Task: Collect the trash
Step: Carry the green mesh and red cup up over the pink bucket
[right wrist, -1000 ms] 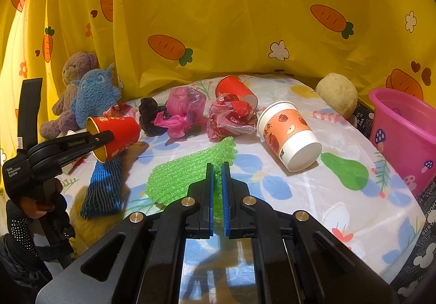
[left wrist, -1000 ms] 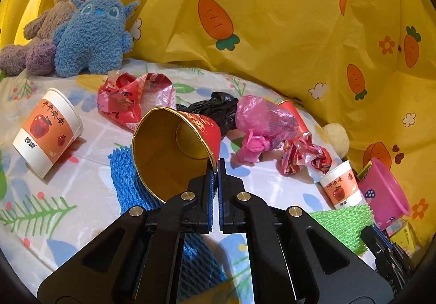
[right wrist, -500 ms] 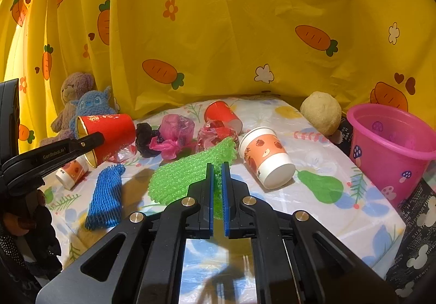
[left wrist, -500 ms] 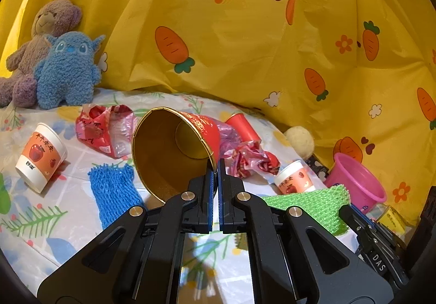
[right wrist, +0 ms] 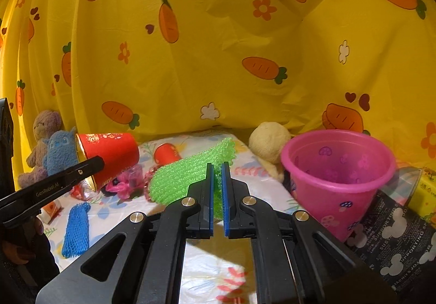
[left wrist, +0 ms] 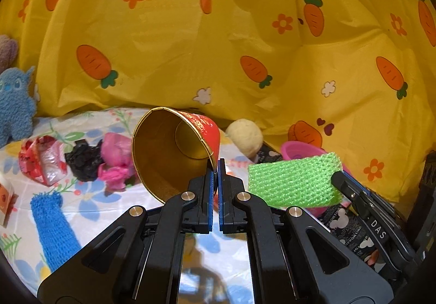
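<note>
Showing both grippers loaded above the table (right wrist: pixel 272 181): the left gripper (left wrist: pixel 214 167) is clamped on the rim of the red paper cup (left wrist: pixel 177 151), and the right gripper (right wrist: pixel 215 167) pinches the green foam net (right wrist: pixel 188 167), long axis running away leftward. The pink bucket (right wrist: pixel 338 181) stands right, nearer the right hand. Yellow carrot-print cloth (right wrist: pixel 218 45) backs the floral-covered table.

— Left gripper (left wrist: pixel 215 165)?
— Closed tight, pinching a cup's (left wrist: pixel 174 151) rim, tilted a little downward, held above the table (left wrist: pixel 90 206).
— And the right gripper (right wrist: pixel 217 167)?
— Jaws nearly together, clamped on a green net (right wrist: pixel 188 173), also raised and angled slightly down.
</note>
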Available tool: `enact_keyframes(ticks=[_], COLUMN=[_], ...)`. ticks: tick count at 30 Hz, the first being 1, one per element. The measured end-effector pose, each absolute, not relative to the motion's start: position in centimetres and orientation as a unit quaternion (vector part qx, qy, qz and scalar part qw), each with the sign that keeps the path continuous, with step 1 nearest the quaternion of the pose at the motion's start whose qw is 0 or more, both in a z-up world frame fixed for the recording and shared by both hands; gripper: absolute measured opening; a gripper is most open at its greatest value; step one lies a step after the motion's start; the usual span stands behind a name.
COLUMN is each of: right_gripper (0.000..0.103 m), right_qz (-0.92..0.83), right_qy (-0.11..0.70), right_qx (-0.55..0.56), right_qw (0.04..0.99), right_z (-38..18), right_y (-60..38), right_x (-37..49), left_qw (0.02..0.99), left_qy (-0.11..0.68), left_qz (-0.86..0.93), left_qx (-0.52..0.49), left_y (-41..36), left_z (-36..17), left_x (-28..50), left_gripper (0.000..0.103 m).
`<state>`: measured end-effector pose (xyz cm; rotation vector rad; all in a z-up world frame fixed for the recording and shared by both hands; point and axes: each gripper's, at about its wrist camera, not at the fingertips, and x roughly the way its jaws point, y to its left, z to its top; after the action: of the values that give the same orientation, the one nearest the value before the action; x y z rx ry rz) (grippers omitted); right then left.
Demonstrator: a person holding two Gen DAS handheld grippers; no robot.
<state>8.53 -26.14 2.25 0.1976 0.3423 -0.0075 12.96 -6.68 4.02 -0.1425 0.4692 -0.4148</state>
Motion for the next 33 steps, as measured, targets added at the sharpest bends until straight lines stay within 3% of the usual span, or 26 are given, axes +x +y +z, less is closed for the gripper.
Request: enact_keyframes(ticks=[17,33], right_gripper=[0.006,0.006], right_qz=[-0.195,-0.245], right_qy=[0.147,0.183], right_qx=[0.12,0.12], right_qw=[0.962,0.944], right_z=[3.1,0.6], right_y=[-39.5,-43.9], right_x=[10.6,14.2], left_qw=[0.882,0.849], left_qy=[0.23,0.293], left_qz=[-0.409,-0.441], left_qx=[-0.027,0.005], left_y=[-23.5,-32.0], left_z=[5.2,0.6], left_x=[18.0,23.5], left_gripper=[0.002,0.002])
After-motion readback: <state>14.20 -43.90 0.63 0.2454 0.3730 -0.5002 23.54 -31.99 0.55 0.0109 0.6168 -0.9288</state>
